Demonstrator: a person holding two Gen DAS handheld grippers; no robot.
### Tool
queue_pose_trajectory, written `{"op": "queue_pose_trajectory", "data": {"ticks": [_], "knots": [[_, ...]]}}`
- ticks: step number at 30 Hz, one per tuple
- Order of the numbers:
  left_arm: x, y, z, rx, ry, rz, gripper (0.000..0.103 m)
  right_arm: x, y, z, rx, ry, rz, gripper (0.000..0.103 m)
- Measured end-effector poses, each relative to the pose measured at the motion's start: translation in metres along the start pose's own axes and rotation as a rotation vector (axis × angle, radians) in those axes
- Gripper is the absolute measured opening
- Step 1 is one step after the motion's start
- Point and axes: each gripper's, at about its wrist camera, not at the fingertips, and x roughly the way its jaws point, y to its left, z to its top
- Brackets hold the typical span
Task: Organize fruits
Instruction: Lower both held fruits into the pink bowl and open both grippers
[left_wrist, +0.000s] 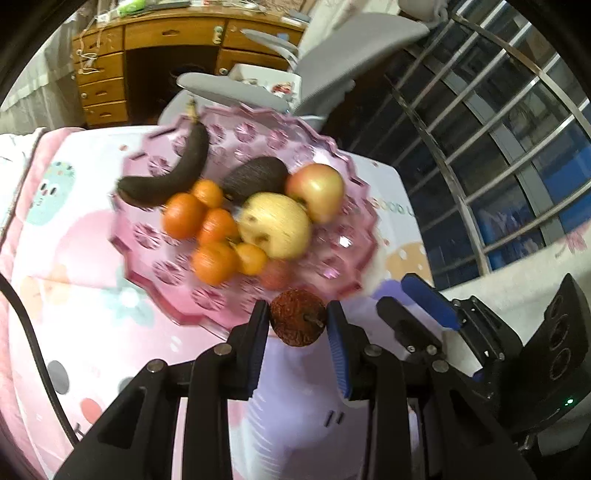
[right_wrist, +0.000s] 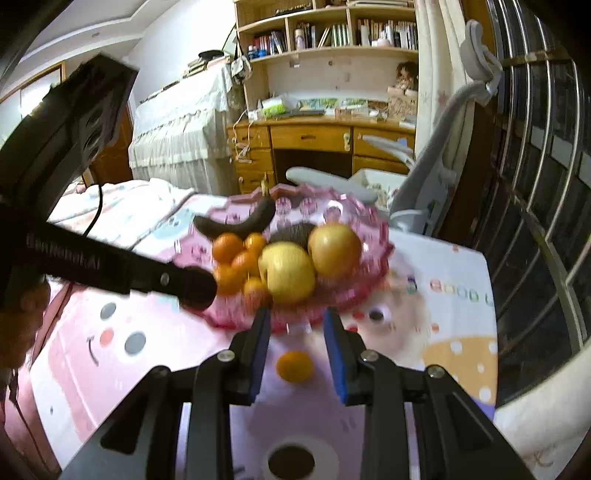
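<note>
A pink glass fruit plate (left_wrist: 325, 147) (right_wrist: 373, 218) holds a blackened banana (left_wrist: 173, 173), an avocado (left_wrist: 255, 177), a red-yellow apple (left_wrist: 317, 188), a yellow pear (left_wrist: 277, 225) and several small oranges (left_wrist: 184, 214). My left gripper (left_wrist: 297, 325) is shut on a brown-red lychee (left_wrist: 295, 321), held just in front of the plate's near rim. My right gripper (right_wrist: 295, 332) is open and empty, above a loose small orange (right_wrist: 294, 365) lying on the cloth. The right gripper also shows in the left wrist view (left_wrist: 417, 306), to the right of the lychee.
The plate stands on a pink cartoon-print cloth (right_wrist: 110, 350). A grey office chair (left_wrist: 332, 55) and a wooden desk (right_wrist: 314, 136) stand behind it. A barred window (left_wrist: 498, 129) is at the right. The left gripper's body (right_wrist: 110, 266) crosses the right wrist view.
</note>
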Motion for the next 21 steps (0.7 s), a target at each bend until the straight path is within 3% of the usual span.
{"op": "queue_pose_trajectory", "data": {"ticks": [6, 8, 9, 10, 13, 21], "knots": [[0.003, 0.029, 0.012, -0.044, -0.06, 0.073, 0.033, 0.019, 0.006, 0.001, 0.023, 0.06, -0.039, 0.03], [0.0, 0.033, 0.013, -0.03, -0.089, 0.091, 0.059, 0.024, 0.005, -0.005, 0.023, 0.081, -0.044, 0.03], [-0.002, 0.033, 0.012, -0.022, -0.105, 0.107, 0.076, 0.027, 0.005, -0.008, 0.026, 0.097, -0.047, 0.03], [-0.006, 0.034, 0.011, -0.014, -0.127, 0.133, 0.08, 0.029, 0.003, -0.011, 0.028, 0.108, -0.05, 0.03], [-0.01, 0.037, 0.009, -0.025, -0.133, 0.138, 0.08, 0.035, 0.003, -0.019, 0.027, 0.139, -0.056, 0.031], [-0.019, 0.049, -0.011, -0.075, -0.119, 0.149, 0.08, 0.047, 0.015, -0.034, 0.005, 0.164, -0.021, 0.05]]}}
